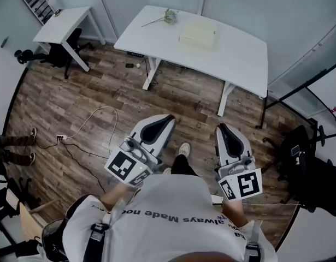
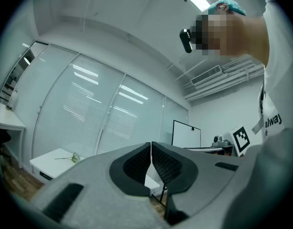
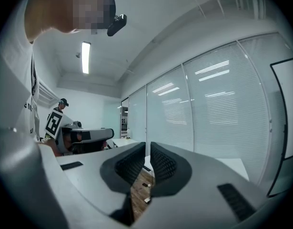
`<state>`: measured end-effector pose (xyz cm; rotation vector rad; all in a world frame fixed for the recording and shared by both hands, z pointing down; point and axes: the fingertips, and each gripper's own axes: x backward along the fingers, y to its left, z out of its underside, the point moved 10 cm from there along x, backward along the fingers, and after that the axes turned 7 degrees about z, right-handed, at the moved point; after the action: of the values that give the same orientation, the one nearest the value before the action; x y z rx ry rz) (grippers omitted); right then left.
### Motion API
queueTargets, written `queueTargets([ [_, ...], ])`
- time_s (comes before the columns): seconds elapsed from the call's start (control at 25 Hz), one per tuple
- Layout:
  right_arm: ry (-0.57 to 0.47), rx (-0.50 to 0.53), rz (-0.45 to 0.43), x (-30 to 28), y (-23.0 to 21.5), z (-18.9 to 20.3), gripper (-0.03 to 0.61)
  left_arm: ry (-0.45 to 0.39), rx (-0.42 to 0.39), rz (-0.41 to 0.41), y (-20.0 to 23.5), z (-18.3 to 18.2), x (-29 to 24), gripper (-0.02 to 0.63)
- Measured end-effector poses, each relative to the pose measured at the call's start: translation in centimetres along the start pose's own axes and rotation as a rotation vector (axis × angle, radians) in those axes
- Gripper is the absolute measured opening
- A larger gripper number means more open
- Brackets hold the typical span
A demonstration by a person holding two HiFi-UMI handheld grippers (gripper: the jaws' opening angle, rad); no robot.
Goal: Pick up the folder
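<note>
On the white table [image 1: 241, 56] ahead of us lies the cream folder [image 1: 198, 36], flat and closed, just beside a dried sprig [image 1: 168, 16] and well apart from both claws. We hold the left gripper [image 1: 166, 120] and the right gripper [image 1: 221, 127] over the wooden floor [image 1: 75, 102], each with its jaws pressed together and holding nothing.

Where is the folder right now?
In the head view, the pale folder lies on the large white desk ahead, near its middle, just right of the flower.
</note>
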<state>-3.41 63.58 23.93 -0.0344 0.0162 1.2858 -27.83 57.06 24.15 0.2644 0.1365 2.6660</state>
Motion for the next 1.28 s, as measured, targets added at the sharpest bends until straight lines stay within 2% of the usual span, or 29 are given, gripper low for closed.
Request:
queueTargets([
  [0.76,-0.008,-0.006,-0.033,-8.8,-12.9,-0.5,0.035,0.010,-0.007,-0.040,6.0,1.2,-13.4,0.015],
  [1.28,0.012,-0.026,-0.041,-13.5,-17.1,0.0,0.035,0.021,0.005,-0.060,10.0,2.0,-18.1,0.015],
])
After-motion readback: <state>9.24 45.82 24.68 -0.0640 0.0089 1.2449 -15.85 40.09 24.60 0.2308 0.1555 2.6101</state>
